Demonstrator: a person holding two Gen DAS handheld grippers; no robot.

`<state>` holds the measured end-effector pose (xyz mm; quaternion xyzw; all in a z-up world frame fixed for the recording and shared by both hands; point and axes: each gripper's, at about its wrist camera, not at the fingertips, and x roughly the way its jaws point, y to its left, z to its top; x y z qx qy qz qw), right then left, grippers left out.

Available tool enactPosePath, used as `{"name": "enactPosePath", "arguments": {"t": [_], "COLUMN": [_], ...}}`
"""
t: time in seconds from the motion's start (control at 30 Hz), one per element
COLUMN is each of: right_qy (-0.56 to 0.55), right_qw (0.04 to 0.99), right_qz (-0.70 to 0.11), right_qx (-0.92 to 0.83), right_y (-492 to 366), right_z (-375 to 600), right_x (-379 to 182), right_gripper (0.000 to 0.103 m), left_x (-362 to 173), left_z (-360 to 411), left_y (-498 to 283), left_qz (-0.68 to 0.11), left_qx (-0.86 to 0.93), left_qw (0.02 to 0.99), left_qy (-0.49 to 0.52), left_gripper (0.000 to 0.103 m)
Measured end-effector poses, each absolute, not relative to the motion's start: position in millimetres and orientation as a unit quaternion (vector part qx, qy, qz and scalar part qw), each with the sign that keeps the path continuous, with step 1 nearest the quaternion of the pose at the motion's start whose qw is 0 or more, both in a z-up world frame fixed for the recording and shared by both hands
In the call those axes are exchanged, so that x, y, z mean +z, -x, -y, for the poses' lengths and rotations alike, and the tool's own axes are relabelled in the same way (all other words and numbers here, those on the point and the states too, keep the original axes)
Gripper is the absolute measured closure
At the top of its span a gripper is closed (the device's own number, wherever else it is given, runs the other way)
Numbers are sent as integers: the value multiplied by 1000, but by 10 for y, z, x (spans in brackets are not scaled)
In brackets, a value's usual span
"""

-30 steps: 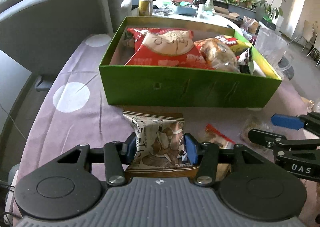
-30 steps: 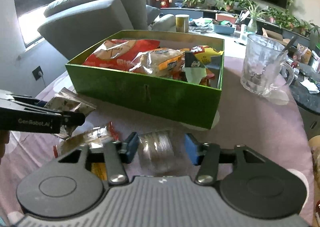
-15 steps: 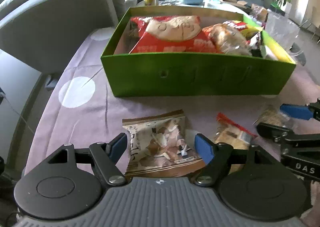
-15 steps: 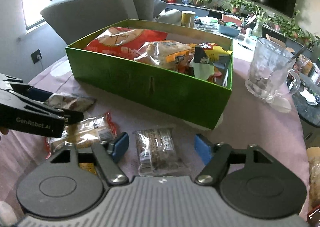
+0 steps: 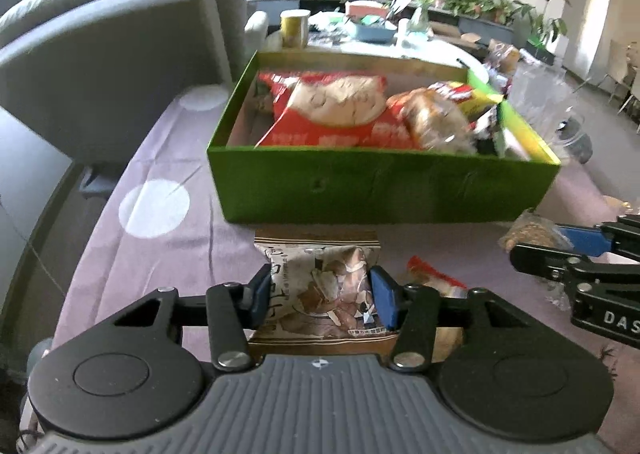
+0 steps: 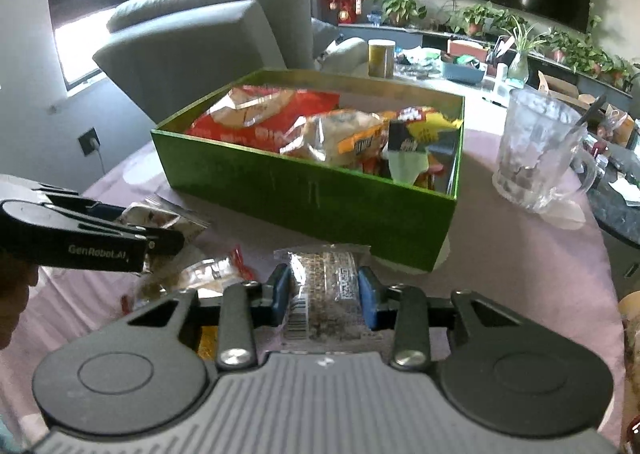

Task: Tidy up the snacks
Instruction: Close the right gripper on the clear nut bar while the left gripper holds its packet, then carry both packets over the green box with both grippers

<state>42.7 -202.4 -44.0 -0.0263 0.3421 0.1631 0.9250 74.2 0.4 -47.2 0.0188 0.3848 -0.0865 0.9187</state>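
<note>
My left gripper has its jaws closing, and its blue pads press both sides of a brown snack packet just in front of the green box. My right gripper is shut on a clear-wrapped grain bar near the box's front right corner. The box holds a red bag, a bread packet and yellow packets. In the right wrist view the left gripper reaches in from the left with the brown packet.
A red-edged cracker packet lies on the purple cloth between the two grippers. A glass mug stands to the right of the box. A grey sofa sits beyond the table's left edge.
Half a second ago both grippers stood wide open over packets lying flat. Now the left pads have closed on the brown packet again and the right pads on the grain bar.
</note>
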Motion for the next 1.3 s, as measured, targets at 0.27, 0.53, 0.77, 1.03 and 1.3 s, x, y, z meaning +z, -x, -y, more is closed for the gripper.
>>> {"name": "enactPosePath", "arguments": {"t": [0.27,0.53,0.77,1.03,1.3], "right_qy": [7,-11,-29,-47,-65], "right_qw": [933,944,950,951,944], "right_qz": [-316,-287,-272,-276,-304], "right_qx": [170,162,151,133,110], "right_y": [-401,-532,-763,-1167,-1609], "right_z": [2048,2100,2157,2161,2055], "right_x": [-249,-34,109,184,82], "right_gripper": [23,23,23,23,23], "left_x": [-173,57,199,268,257], "left_z": [105,263,280,259,235], "left_y": [-668,-805,-958,-1125,-1320], "left_qz": [-343,-312,-297,-290,-291], "left_qx": [-113,-133,-132,-125,-125], "left_qw": [932,940,945,948,948], "left_qy": [-29,-40,-35,-33,-34], "left_gripper": [55,55,55,55,55]}}
